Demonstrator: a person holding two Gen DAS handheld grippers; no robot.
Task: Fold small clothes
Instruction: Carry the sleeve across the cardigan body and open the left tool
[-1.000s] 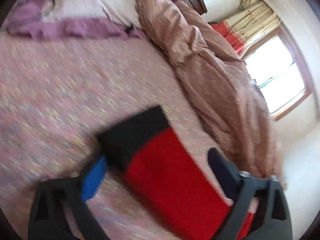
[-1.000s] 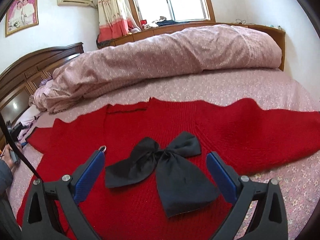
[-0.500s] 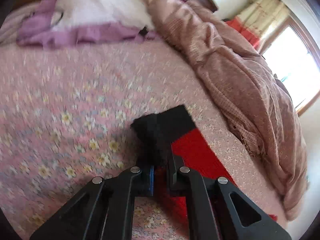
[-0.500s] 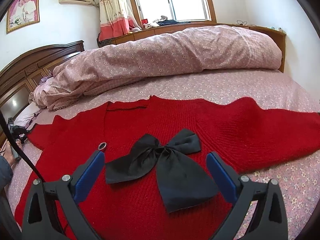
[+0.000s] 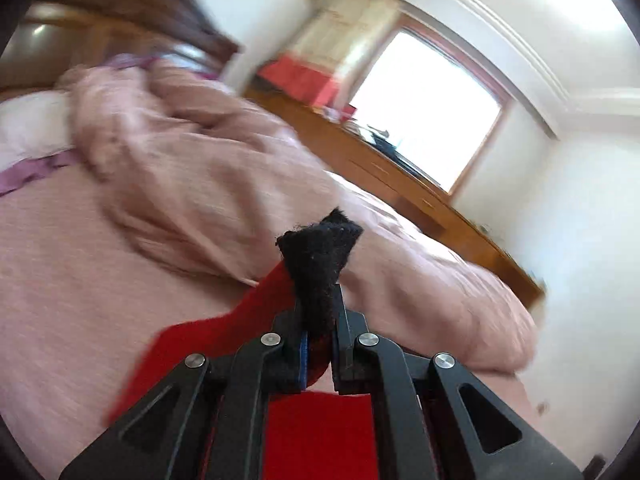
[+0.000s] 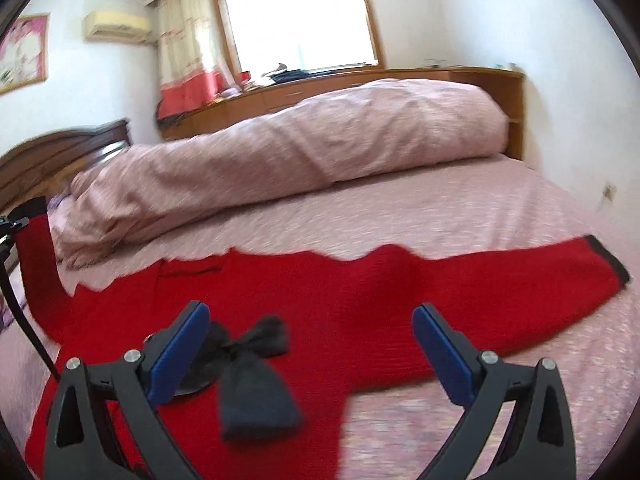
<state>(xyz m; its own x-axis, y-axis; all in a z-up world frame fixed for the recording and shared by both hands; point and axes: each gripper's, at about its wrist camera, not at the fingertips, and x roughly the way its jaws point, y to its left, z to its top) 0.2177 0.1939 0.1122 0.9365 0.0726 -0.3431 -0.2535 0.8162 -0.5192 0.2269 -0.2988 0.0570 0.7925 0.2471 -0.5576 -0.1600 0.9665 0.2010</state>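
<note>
Two views, left wrist first: left gripper (image 5: 318, 344) clenched on the black cuff (image 5: 320, 256) of the red sweater (image 5: 316, 432), sleeve lifted off the bed (image 5: 60, 300); likely the sleeve fold, next needing a carry across the body. Behind: rumpled pink duvet (image 5: 200, 184), wooden headboard (image 5: 120, 12), bright window (image 5: 424, 112). Right wrist next: right gripper (image 6: 308, 352) released, empty, hovering over the sweater spread flat, black bow (image 6: 248, 376) below, far sleeve stretched right. Curtain (image 6: 188, 52), air conditioner (image 6: 116, 26) beyond.
</note>
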